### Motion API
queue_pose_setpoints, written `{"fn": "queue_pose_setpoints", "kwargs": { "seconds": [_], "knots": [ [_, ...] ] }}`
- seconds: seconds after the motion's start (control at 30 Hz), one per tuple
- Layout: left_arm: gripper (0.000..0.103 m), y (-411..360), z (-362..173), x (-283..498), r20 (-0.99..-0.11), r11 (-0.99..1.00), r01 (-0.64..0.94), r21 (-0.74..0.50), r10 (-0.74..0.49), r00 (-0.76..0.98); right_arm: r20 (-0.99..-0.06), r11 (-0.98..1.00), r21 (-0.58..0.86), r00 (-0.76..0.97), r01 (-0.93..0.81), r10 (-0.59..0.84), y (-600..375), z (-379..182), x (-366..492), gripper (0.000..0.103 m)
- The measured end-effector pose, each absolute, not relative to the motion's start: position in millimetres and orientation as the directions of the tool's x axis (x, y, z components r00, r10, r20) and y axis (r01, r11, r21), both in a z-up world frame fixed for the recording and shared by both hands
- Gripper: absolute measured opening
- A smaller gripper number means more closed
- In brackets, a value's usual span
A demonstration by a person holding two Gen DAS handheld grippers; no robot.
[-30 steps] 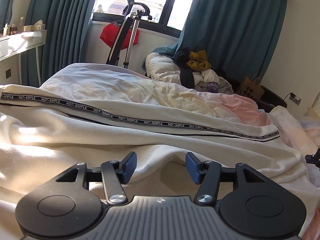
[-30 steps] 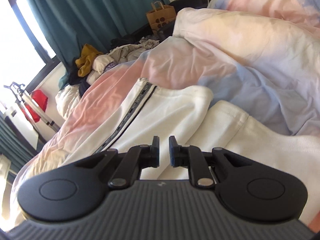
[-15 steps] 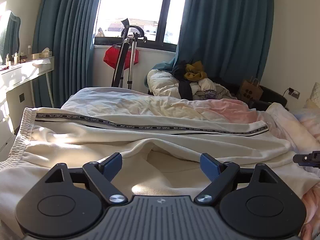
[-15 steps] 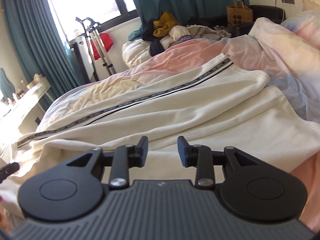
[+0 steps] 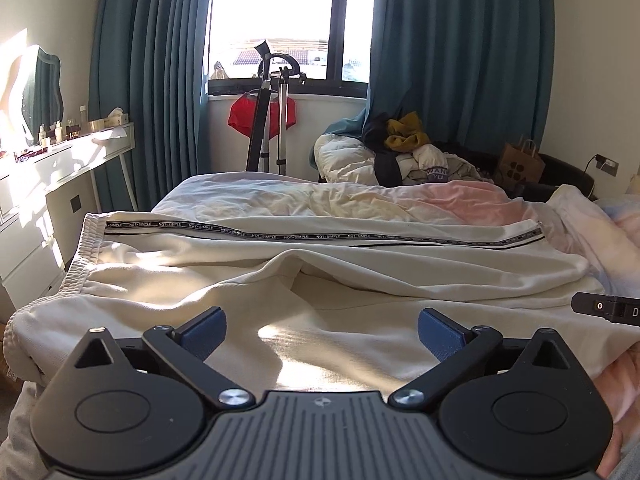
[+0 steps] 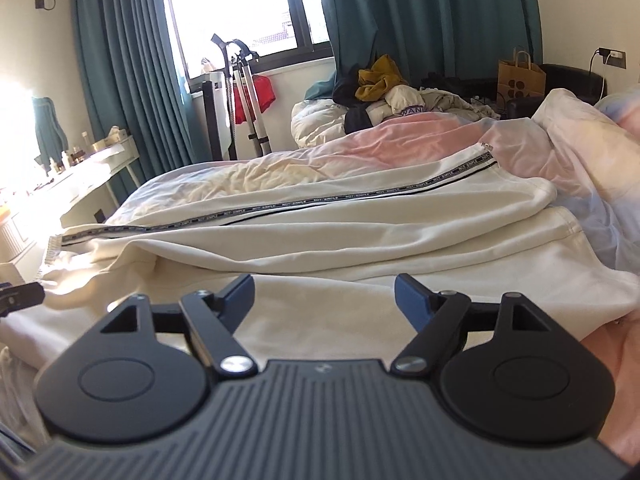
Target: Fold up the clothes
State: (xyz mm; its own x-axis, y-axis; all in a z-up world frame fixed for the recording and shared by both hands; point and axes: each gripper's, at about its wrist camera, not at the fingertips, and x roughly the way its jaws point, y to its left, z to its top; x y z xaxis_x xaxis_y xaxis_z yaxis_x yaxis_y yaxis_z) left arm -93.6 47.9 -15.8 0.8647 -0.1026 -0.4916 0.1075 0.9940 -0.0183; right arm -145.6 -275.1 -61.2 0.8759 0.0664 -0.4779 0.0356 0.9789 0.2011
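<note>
both wrist views look low across the bed point(image 5: 280, 196) toward the window point(image 6: 224, 12).

"NOT-SIMPLE" repeated along trousers point(image 5: 280, 272) side tape point(image 5: 320, 236).

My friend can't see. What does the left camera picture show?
An open left hand-held gripper, its jaws opening with nothing between them, hangs over cream trousers laid across a bed. Behind stand teal curtains and a sunny window.

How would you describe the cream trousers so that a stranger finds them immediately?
Look at the bed below the window. The cream trousers lie across its near side, over the pastel duvet. Only they have a black tape printed NOT-SIMPLE down one leg.
</note>
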Motion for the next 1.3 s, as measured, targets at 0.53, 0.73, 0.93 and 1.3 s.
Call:
{"fn": "queue_pose_setpoints", "kwargs": {
  "seconds": [0.53, 0.73, 0.93, 1.3],
  "knots": [
    [0.103, 84.3, -35.4, -62.9, -0.539, 0.990, 0.013, -0.143, -0.088, 0.838, -0.529, 0.962, 0.238, 0.848, 0.131, 0.015, -285.2, -77.7, -128.6, 0.079],
    [0.102, 192.9, -31.4, -59.2, -0.570, 0.854, -0.264, -0.449, -0.046, 0.821, -0.473, 0.809, 0.465, 0.873, 0.360, -0.117, -351.5, -75.4, -144.0, 0.079],
    [0.099, 285.4, -53.8, -70.9, -0.613, 0.612, -0.466, -0.639, -0.039, 0.789, -0.450, 0.527, 0.682, 0.859, 0.507, -0.244, -415.3, -89.8, -179.9, 0.079],
    [0.083, 328.8, -100.7, -68.4, -0.649, 0.421, -0.552, -0.720, -0.125, 0.751, -0.568, 0.105, 0.756, 0.728, 0.646, -0.384, -473.5, -141.1, -219.5, 0.081]
  ]
}}
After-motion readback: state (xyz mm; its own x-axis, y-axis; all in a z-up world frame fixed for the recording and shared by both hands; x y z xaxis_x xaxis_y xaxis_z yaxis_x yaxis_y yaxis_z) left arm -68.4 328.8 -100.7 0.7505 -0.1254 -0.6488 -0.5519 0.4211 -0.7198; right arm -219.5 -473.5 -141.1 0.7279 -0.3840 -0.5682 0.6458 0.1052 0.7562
